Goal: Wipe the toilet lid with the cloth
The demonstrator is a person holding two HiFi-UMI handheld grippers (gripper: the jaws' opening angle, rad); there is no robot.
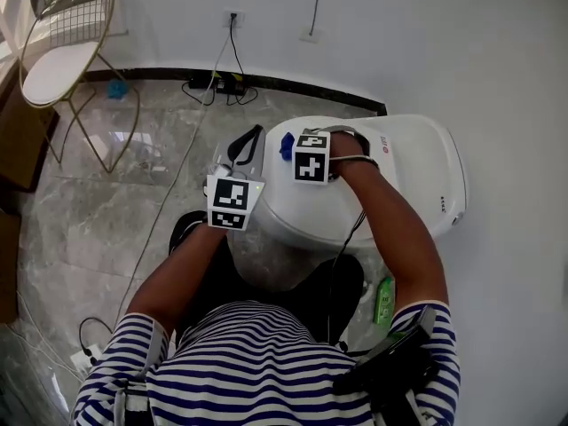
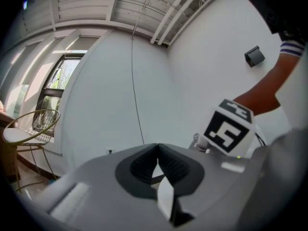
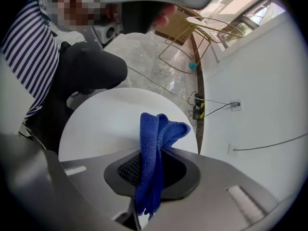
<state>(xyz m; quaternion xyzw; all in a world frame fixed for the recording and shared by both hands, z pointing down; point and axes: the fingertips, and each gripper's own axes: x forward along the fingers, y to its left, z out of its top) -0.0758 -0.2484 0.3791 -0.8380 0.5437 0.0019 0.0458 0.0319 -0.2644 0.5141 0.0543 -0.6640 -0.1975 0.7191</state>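
Striped shirt (image 1: pixel 266 362) fills the bottom of my head view, with both bare forearms reaching out from it; the right gripper (image 1: pixel 291 146) is over the toilet lid (image 1: pixel 399 162), near the lid's left edge, and its jaws are clamped on the blue cloth (image 1: pixel 286 145). From the right gripper view I can see the cloth (image 3: pixel 153 143) pinched upright between the ribbed pads of the right gripper (image 3: pixel 149 172), a folded end sticking out past the jaws and a tail hanging back toward the camera; the white toilet lid (image 3: pixel 106 124) lies just beyond it; I cannot tell whether the cloth touches the lid.

On my left gripper view, the left gripper (image 2: pixel 157 160) has its jaws pressed together with nothing between them, and it points up at the white wall (image 2: pixel 115 81); the right gripper's marker cube (image 2: pixel 228 129) shows beside it. In the head view the left gripper (image 1: pixel 240 162) sits just off the lid's left side, over the marble floor (image 1: pixel 133 202).

Farther off, a gold wire chair (image 1: pixel 62 51) stands at the upper left; a power strip (image 1: pixel 222 84) with cables lies against the wall.
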